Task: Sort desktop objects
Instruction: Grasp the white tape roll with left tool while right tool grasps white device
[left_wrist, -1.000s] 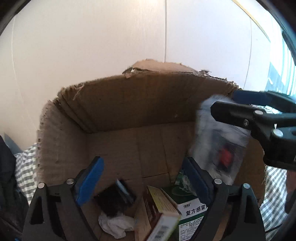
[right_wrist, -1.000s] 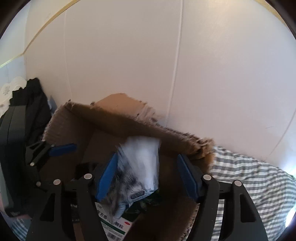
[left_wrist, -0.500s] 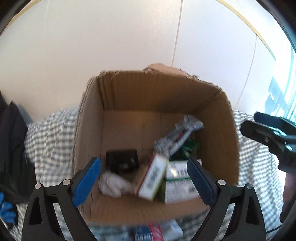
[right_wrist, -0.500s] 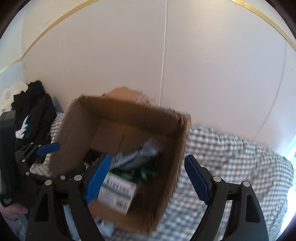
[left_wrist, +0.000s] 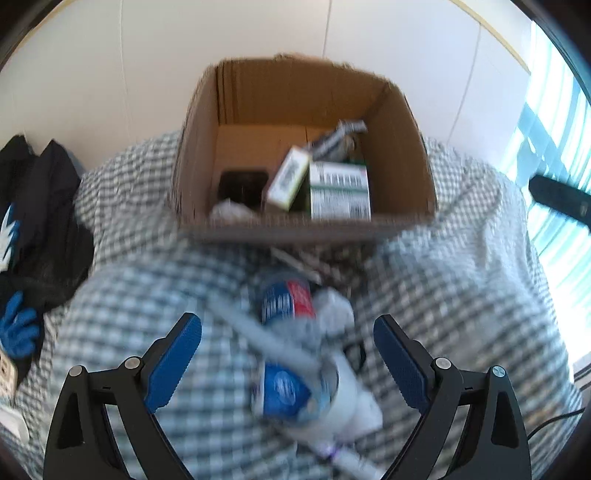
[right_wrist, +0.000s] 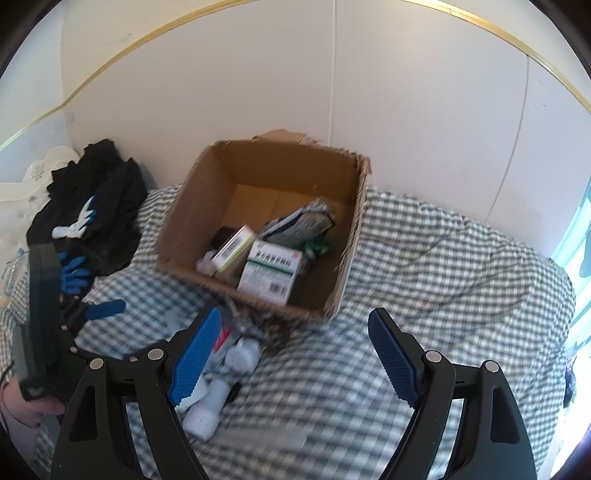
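Note:
An open cardboard box (left_wrist: 400, 122) (right_wrist: 188, 210) stands on a checked blanket by the wall. Inside lie a green-and-white medicine box (left_wrist: 340, 192) (right_wrist: 271, 269), a smaller white box (left_wrist: 290, 177) (right_wrist: 234, 247), a silvery packet (left_wrist: 336, 134) (right_wrist: 299, 221), a black item (left_wrist: 242, 184) and crumpled paper (left_wrist: 229, 210). In front of the box lies a blurred heap: blue-and-red labelled packets (left_wrist: 288, 299), a white bottle (right_wrist: 208, 408), a grey stick. My left gripper (left_wrist: 288, 362) is open and empty above the heap. My right gripper (right_wrist: 291, 354) is open and empty, in front of the box.
Dark clothing (right_wrist: 96, 206) and blue gloves (left_wrist: 16, 325) (right_wrist: 74, 273) lie at the left. The blanket (right_wrist: 443, 280) stretches to the right toward a bright window (left_wrist: 554, 184). A white wall (right_wrist: 332, 74) stands behind the box.
Both grippers pulled back from inside the box. The silvery packet left the right gripper and lies in the box. The heap on the blanket has come into view.

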